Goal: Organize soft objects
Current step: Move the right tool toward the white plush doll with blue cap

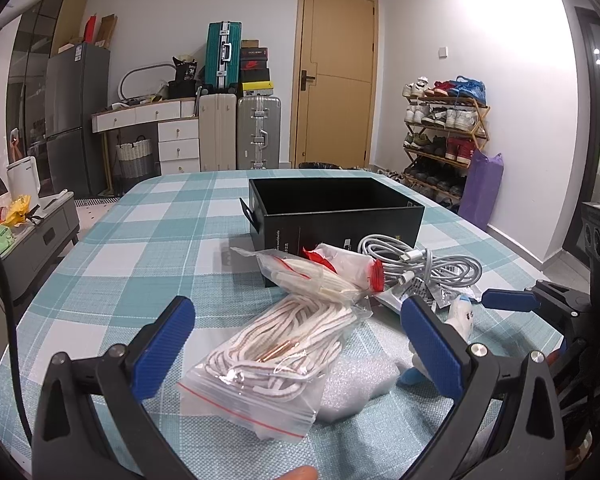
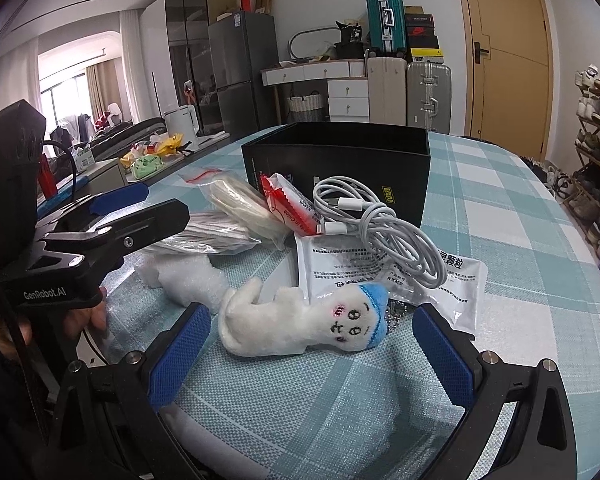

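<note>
Right claw agape, checked tablecloth, door, suitcases

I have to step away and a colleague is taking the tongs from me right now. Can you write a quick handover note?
Left tongs: open, empty, poised over the zip bag of white rope.
Right tongs: open, empty, straddling the white plush toy lying on the checked tablecloth.
The black box stands open behind the pile; no item shows inside it from these views.
Still lying in front of it: a second bag of cord, a red-and-white packet, the coiled white cable, a printed white pouch and bubble wrap.
Done: nothing sorted yet. Left: all of it.
</note>
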### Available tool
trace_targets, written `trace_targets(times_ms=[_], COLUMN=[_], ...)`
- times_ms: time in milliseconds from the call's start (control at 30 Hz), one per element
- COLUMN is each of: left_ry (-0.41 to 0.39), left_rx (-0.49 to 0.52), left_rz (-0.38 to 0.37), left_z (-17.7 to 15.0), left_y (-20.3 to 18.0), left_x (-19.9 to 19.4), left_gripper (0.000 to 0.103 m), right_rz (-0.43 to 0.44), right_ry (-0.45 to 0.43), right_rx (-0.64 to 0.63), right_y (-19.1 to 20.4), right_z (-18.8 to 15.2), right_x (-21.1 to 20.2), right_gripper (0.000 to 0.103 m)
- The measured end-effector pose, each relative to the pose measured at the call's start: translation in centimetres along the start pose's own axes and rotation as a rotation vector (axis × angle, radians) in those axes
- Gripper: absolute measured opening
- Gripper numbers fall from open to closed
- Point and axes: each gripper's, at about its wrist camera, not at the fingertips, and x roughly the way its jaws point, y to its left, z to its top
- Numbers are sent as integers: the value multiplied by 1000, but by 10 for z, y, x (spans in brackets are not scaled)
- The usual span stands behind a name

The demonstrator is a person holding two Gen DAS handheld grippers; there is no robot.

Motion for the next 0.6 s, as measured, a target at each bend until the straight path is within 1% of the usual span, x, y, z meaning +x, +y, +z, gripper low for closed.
trace_targets(times_ms=[233,400,467,533,567,600], left_ry=[4,20,41,55,62,71], left_rx=[-4,3,10,6,4,2], left_rz=[-8,-6,-8,-10,-14,-16], left_z=[-1,0,1,1,1,1], left_y=[2,0,0,0,1,1], left_x=[0,3,6,8,8,9], left_gripper=[103,103,103,103,103,103], right_rz=[-10,-9,-17,-17,-13,-10], right_ry=[26,39,33,33,36,45], right_rx=[-10,-16,-28,-27,-25,-25], right_y=[3,6,7,6,6,6], right_z=[2,3,4,3,3,3], right_x=[6,11,11,11,11,12], right_gripper=[102,103,102,98,90,88])
